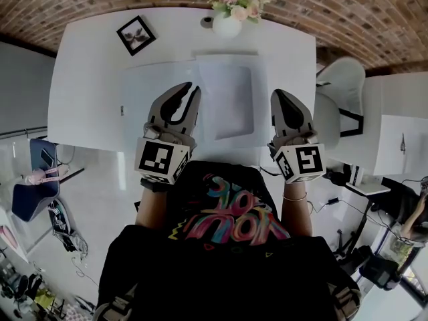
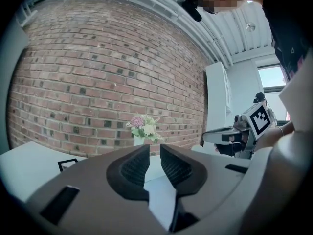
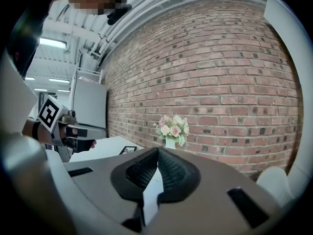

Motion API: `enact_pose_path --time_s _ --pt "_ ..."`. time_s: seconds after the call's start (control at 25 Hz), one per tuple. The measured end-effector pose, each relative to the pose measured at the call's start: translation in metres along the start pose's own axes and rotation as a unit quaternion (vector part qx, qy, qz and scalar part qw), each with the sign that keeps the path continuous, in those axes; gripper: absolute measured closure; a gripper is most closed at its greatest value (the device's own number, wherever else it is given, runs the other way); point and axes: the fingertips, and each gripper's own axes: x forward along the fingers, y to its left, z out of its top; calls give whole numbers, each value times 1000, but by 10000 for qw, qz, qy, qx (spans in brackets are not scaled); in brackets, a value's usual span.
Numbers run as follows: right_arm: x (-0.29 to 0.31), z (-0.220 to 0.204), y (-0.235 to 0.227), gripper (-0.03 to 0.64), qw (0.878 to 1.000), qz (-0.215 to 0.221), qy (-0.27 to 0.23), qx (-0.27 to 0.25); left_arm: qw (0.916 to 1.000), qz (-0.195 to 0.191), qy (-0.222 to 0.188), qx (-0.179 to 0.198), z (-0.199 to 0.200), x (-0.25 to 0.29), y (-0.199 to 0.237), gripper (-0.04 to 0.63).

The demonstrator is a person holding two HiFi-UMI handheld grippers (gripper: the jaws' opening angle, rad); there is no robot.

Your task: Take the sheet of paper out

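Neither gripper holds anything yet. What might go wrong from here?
The sheet of paper lies flat, white on the white table: jaws may miss its edge or crease it. The right gripper is shut and the left gripper barely open; both likely need opening wider first.

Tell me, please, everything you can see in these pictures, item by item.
table: one, white, in front of the person.
sheet of paper: one, white, mid-table, ahead of and between the two grippers.
flat sleeve or folder: one, pale, beneath the sheet; exact kind unclear.
picture frame: one, black, far left of the table.
vase of flowers: one, white vase with pink and cream blooms, far edge of the table.
chair: one, white, right of the table.
brick wall: one, red-brown, behind the table.
shirt: one, black with colourful print, on the person.
left hand-held gripper: one, grey, jaws slightly apart, empty.
right hand-held gripper: one, grey, jaws together, empty.
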Motion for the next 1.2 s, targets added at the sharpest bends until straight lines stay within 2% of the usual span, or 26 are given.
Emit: enact_pose_path --time_s 0.16,0.48,0.8,1.2 --pt "6 -9 2 597 10000 76 63 -5 9991 -194 212 -326 -24 12 2 471" --pt "14 -28 -5 597 9993 123 350 53 9888 -342 1000 -1053 -98 46 6 419" --pt "25 -47 -12 597 9983 239 512 134 9657 -308 1734 -1907 -163 64 14 402" --pt "38 -65 -13 597 9967 296 685 308 9389 -403 2453 -2382 -214 85 20 396"
